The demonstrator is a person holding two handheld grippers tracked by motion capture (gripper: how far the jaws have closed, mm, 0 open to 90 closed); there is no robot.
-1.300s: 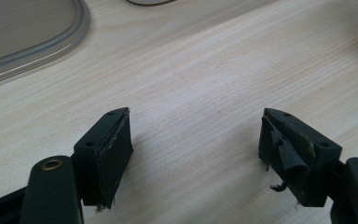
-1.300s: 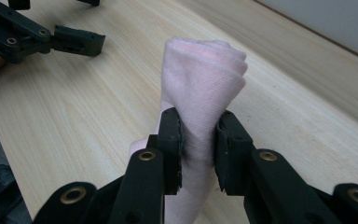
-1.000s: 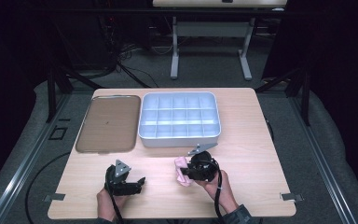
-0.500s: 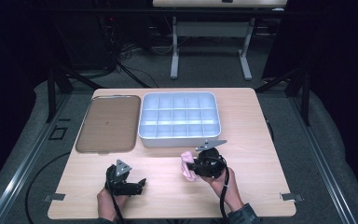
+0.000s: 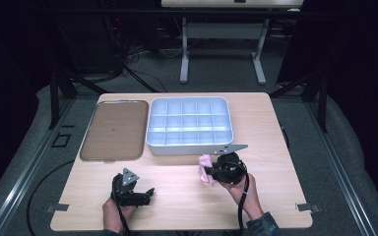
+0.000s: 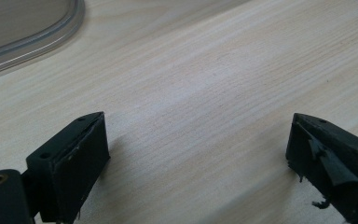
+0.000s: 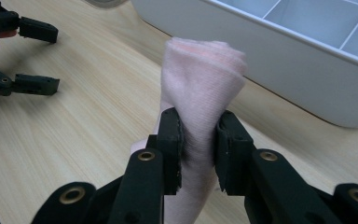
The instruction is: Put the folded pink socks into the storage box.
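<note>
The right gripper [image 7: 198, 149] pinches a pink cloth [image 7: 205, 79] between its fingers [image 7: 171, 140], the folded bundle bulging beyond the tips. In the high view the cloth [image 5: 205, 168] sits at the gripper's left, above the desk [image 5: 177, 187], just near of the white bin [image 5: 189, 145]. The left gripper [image 6: 196, 158] stands open with nothing between its fingers, low over bare desk, well left of the cloth.

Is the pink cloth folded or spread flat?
Folded: the pink cloth is bunched into layers, pinched between the right gripper jaws.
</note>
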